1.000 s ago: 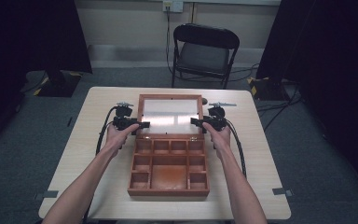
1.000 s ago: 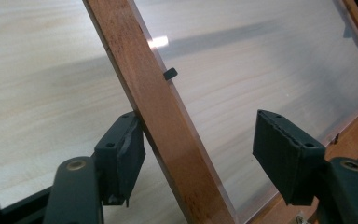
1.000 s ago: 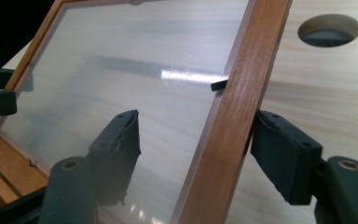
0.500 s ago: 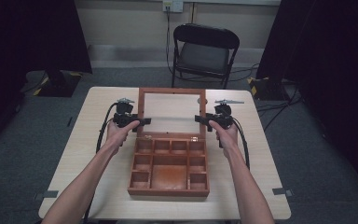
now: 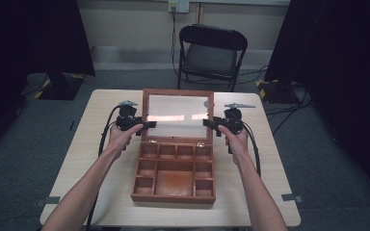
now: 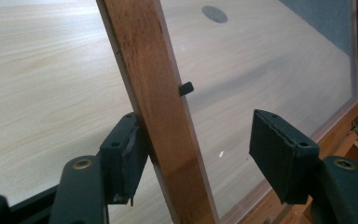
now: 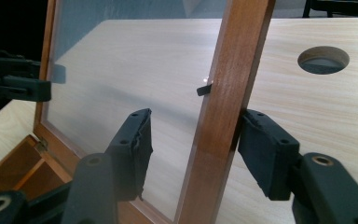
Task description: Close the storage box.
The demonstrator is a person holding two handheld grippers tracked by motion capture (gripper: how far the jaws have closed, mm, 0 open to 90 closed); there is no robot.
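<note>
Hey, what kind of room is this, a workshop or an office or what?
Probably a recording studio or lab: dark curtains flank a lone table, cables cross the grey carpet, and a folding chair stands by the wall.

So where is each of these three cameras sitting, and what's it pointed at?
High view: above the person's side, looking forward and down on the table; both forearms, left gripper, right gripper.
Left gripper view: rides that gripper, looking along its jaws at the lid rail.
Right gripper view: rides the right gripper, jaws astride the other rail.
Shared: the box's glass lid, tabletop seen through it.
</note>
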